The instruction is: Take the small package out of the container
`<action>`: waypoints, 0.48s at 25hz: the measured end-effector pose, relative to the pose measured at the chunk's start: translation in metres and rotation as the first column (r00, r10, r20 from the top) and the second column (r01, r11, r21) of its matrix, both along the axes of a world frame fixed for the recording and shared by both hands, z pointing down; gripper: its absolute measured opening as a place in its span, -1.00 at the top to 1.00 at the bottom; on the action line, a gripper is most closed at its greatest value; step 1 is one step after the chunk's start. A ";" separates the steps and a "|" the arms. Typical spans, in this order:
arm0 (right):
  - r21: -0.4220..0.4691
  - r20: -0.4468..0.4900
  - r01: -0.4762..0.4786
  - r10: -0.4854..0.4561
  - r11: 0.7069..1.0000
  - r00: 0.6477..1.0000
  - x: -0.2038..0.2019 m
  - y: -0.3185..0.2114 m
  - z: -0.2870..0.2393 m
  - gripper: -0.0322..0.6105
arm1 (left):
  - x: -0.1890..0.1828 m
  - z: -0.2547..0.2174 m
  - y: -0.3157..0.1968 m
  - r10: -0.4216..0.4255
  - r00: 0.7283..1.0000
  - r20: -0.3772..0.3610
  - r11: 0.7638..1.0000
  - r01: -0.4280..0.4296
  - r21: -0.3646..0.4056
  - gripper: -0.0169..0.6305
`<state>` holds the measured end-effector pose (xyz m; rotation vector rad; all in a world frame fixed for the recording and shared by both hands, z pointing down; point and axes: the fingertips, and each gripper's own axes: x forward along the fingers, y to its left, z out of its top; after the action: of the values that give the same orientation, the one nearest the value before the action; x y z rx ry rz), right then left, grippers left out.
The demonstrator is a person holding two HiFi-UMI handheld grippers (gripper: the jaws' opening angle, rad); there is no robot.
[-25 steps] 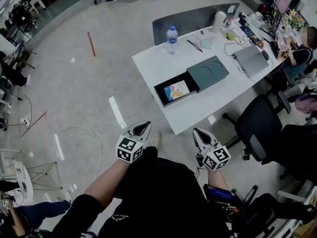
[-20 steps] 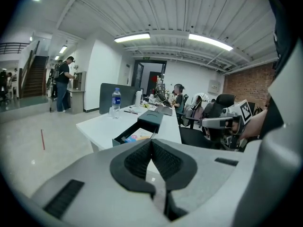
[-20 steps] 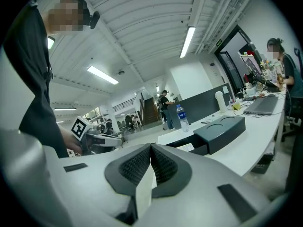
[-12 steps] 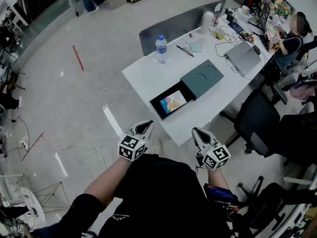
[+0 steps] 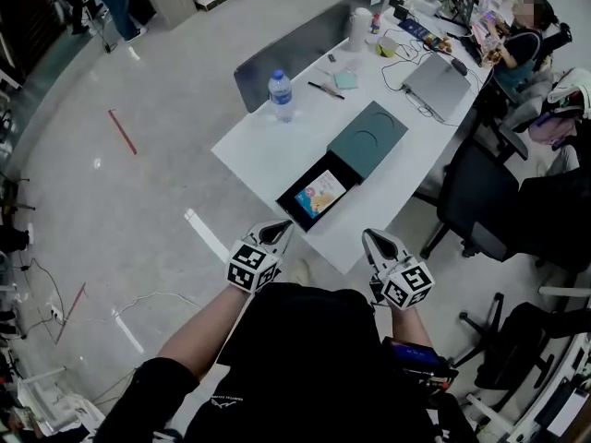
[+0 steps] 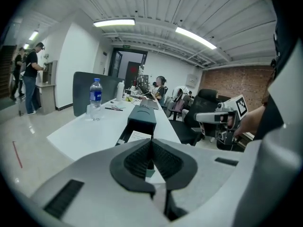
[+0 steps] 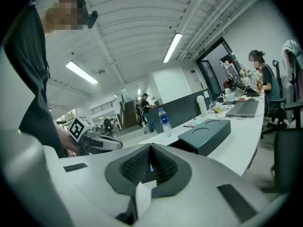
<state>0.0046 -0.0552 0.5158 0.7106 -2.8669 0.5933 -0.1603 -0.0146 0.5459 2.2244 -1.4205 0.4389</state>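
Container (image 5: 367, 138) nearer; ceiling lamps (image 6: 113, 22) gripper-views only

No legible text found in any view.

- Water bottle (image 5: 280, 93) on the tabletop (image 5: 263, 150): blue label, print too small to read.
- Small package (image 5: 321, 192): coloured printed face, wording not legible.
- Left gripper (image 5: 275, 233) and right gripper (image 5: 379, 243): cubes bear black-and-white square code patterns, no letters or figures.
- Green sign (image 6: 124, 46) above the doorway: characters not resolvable.
- Black shirt (image 5: 277, 367): small white print, unreadable.
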 end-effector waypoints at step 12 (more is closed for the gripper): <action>-0.016 -0.050 -0.135 0.134 0.991 0.990 0.010 -0.001 0.001 0.82 | 0.000 0.023 -0.029 0.130 0.991 0.001 0.989 -0.130 -0.073 0.92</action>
<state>0.0146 -0.0561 0.5172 0.9077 -2.7809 0.6111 -0.1605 -0.0433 0.5686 2.2665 -1.2466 0.5327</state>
